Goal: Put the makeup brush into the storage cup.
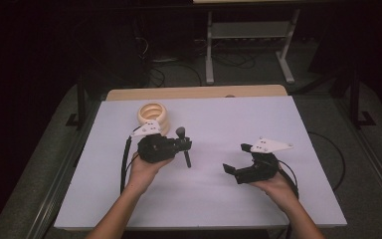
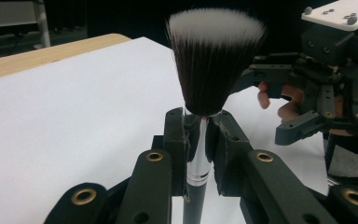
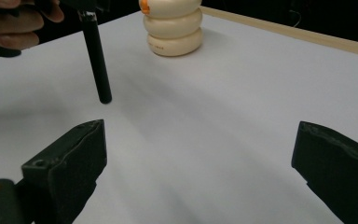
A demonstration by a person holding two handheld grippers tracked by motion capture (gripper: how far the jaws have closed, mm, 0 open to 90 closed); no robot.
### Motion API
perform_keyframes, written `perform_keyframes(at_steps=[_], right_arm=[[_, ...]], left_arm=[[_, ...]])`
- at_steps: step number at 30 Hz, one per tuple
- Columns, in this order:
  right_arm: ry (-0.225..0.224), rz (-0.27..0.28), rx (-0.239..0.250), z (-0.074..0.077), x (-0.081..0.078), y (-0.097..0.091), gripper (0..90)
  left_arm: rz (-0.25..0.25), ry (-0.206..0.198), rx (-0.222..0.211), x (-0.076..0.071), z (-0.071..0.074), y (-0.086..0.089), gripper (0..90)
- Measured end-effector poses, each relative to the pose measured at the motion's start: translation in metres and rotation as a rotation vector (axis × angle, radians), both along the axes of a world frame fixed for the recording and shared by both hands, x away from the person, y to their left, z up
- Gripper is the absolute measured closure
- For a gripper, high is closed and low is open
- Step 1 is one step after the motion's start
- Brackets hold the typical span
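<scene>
A makeup brush (image 1: 181,132) with a dark, white-tipped head (image 2: 214,60) and black handle (image 3: 98,60) stands upright above the white table, its lower end clear of the sheet. My left gripper (image 1: 186,145) is shut on its silver neck just under the bristles, as the left gripper view (image 2: 200,126) shows. My right gripper (image 1: 236,158) hovers to the right of the brush with its jaws wide apart and nothing between them (image 3: 198,154). It also appears beyond the brush in the left gripper view (image 2: 272,105).
A cream ribbed holder (image 1: 153,117) stands at the back left of the white sheet (image 1: 229,119), just behind my left gripper; it is also in the right gripper view (image 3: 172,28). A wooden table edge (image 1: 194,92) runs along the far side.
</scene>
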State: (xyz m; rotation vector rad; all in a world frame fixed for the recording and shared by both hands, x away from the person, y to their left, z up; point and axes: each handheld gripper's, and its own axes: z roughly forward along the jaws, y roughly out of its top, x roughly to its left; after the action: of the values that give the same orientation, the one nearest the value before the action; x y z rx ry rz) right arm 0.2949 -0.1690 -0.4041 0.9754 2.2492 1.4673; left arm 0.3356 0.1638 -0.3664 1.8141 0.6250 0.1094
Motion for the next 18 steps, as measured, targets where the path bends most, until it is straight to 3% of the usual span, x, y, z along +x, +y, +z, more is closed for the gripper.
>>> perform_keyframes(at_steps=[18], right_arm=[[-0.004, -0.118, 0.025, -0.014, -0.014, -0.050, 1.7]], left_arm=[[0.067, -0.018, 0.004, 0.023, 0.015, 0.025, 77.6]])
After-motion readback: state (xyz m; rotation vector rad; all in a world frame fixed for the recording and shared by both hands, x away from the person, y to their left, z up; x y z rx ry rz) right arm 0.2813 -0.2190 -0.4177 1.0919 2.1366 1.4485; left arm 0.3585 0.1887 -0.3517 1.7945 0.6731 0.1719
